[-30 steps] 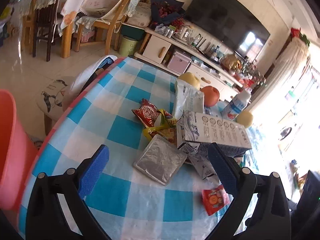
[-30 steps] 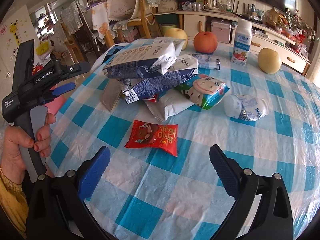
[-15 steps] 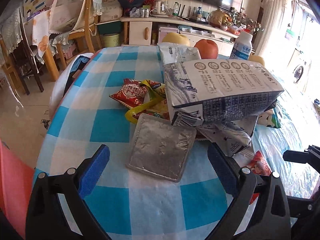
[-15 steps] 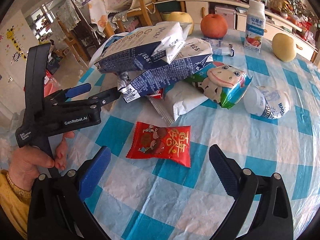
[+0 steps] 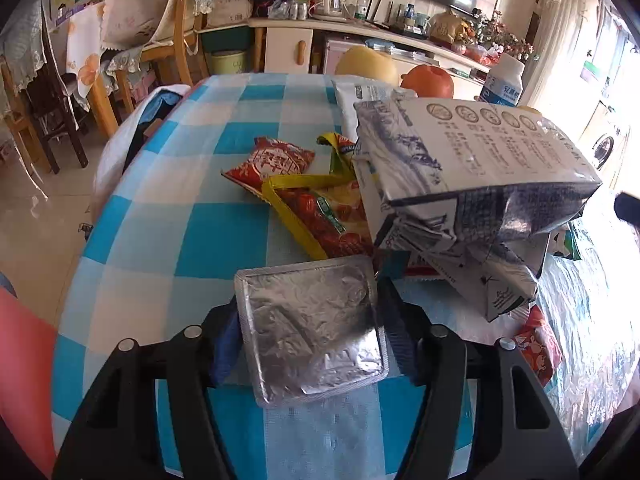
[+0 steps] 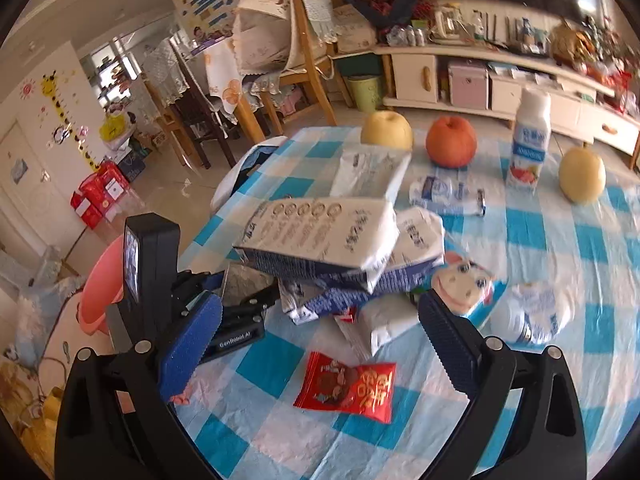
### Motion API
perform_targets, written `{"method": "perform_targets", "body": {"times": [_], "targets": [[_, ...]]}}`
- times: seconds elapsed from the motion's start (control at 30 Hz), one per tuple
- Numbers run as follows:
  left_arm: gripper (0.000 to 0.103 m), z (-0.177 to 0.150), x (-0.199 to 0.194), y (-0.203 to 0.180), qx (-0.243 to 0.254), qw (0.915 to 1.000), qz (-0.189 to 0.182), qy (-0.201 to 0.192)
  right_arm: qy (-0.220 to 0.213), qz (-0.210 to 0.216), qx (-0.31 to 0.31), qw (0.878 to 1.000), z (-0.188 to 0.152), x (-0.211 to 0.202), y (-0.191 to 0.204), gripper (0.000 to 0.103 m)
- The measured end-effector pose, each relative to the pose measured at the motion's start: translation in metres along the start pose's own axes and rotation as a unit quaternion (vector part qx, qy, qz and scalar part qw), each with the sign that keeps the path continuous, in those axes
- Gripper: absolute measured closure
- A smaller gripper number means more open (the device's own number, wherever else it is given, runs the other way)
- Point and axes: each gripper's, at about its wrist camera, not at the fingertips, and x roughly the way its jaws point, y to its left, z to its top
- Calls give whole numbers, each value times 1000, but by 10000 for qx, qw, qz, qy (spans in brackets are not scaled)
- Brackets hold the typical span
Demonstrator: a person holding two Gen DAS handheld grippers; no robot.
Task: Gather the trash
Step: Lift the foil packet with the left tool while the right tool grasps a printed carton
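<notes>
A flat silver foil packet lies on the blue checked tablecloth between the fingers of my left gripper. The jaws are closing, and both blue pads touch the packet's side edges. Just behind it are a yellow and red snack wrapper, a red wrapper and crushed milk cartons. My right gripper hangs open above the table, with a red snack packet on the cloth below its fingers. In the right wrist view, the left gripper's black body reaches in from the left.
A pink bucket stands on the floor left of the table. At the far side stand an apple, two pears and a yoghurt bottle. A cow-print packet and a crushed bottle lie right of the cartons.
My left gripper dropped and moved in onto the foil packet, and its wide jaws narrowed onto the packet's sides. My right gripper rose and drew back, so the red packet sits lower between its fingers.
</notes>
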Motion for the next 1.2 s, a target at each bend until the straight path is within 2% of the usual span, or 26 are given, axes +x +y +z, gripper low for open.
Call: {"method": "perform_targets", "body": {"times": [0.07,0.17,0.3,0.43,0.63,0.73,1.0,1.07,1.13,1.17,1.2], "targets": [[42,-1,0,-1,14,10000,-15,27,-90,-75,-570,9983,14,3,11,6],[42,-2,-2,1,-76,10000,-18,60,-138,-190,-1508,9883,27,14,23,6],[42,-3,-7,4,-124,9999,66,80,-14,-28,-1939,9810,37,29,24,6],[42,-2,-13,16,-358,9993,59,67,107,-66,-2635,9646,37,43,33,6],[42,-1,-25,31,-675,9974,222,-89,416,-141,-3030,9520,31,70,36,6],[42,0,-31,37,-822,9959,310,-195,469,-349,-3221,9449,28,83,38,6],[42,2,-38,52,-1207,9912,410,-352,573,-487,-3247,9428,26,85,31,7],[42,3,-40,53,-1279,9902,401,-394,576,-520,-3280,9415,24,85,31,16],[42,3,-41,54,-1304,9899,369,-406,611,-551,-3268,9415,23,84,31,36],[42,3,-41,53,-1311,9899,354,-411,674,-542,-3263,9413,23,85,31,42],[42,3,-42,54,-1318,9898,347,-416,722,-514,-3250,9415,23,86,31,43]]}}
